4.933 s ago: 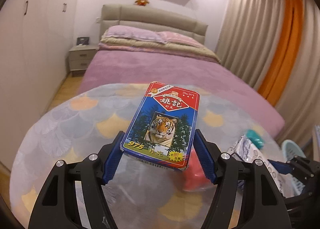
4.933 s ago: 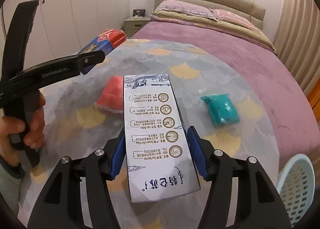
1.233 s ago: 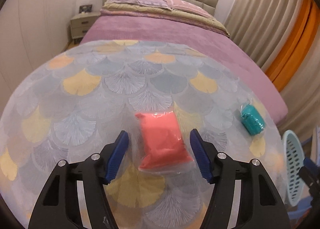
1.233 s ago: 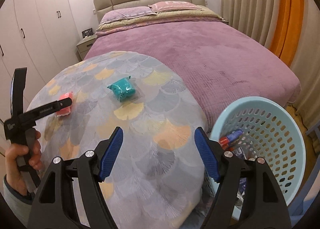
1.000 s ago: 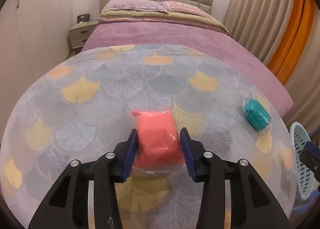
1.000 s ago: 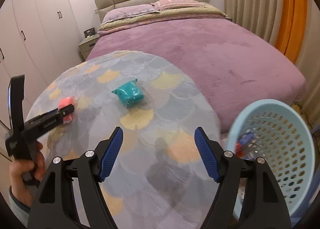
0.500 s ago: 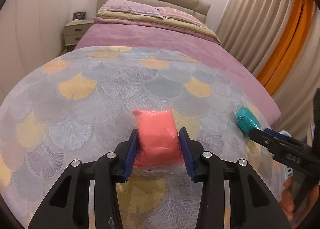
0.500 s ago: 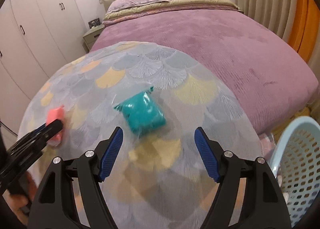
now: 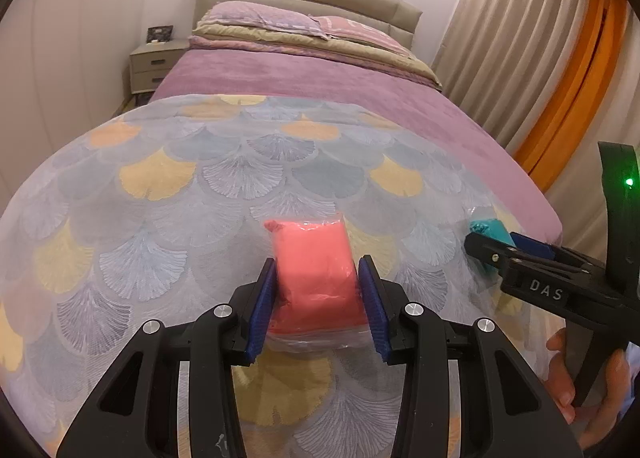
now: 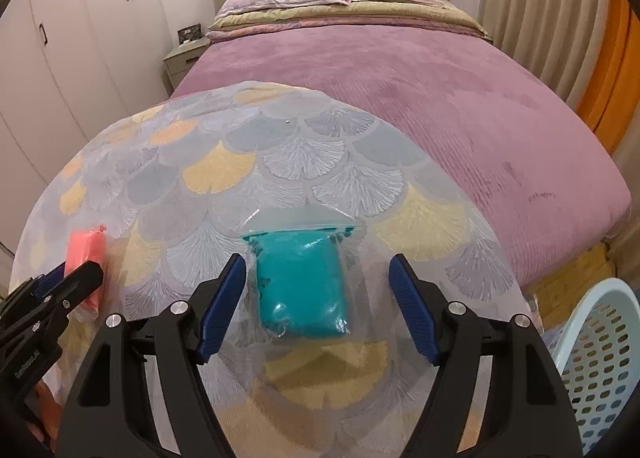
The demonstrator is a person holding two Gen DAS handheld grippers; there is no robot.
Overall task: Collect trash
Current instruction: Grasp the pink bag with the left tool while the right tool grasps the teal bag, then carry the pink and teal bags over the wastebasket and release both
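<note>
My left gripper [image 9: 318, 280] is shut on a coral-red packet in clear plastic [image 9: 314, 270] that rests on the round table [image 9: 160, 186]. The packet also shows at the left of the right wrist view [image 10: 86, 248]. My right gripper [image 10: 316, 276] is open, its blue pads either side of a teal packet in a clear bag [image 10: 300, 290] lying on the table, not touching it. In the left wrist view the right gripper [image 9: 520, 254] partly hides the teal packet [image 9: 486, 228].
A light blue perforated basket [image 10: 600, 358] stands on the floor at the table's right edge. A purple bed [image 10: 420, 70] lies beyond the table, a nightstand [image 9: 154, 66] and white wardrobes [image 10: 60, 42] to the left, curtains [image 9: 560, 58] to the right.
My left gripper closed on the red packet about a second ago and still holds it. My right gripper moved from over the basket to straddle the teal packet.
</note>
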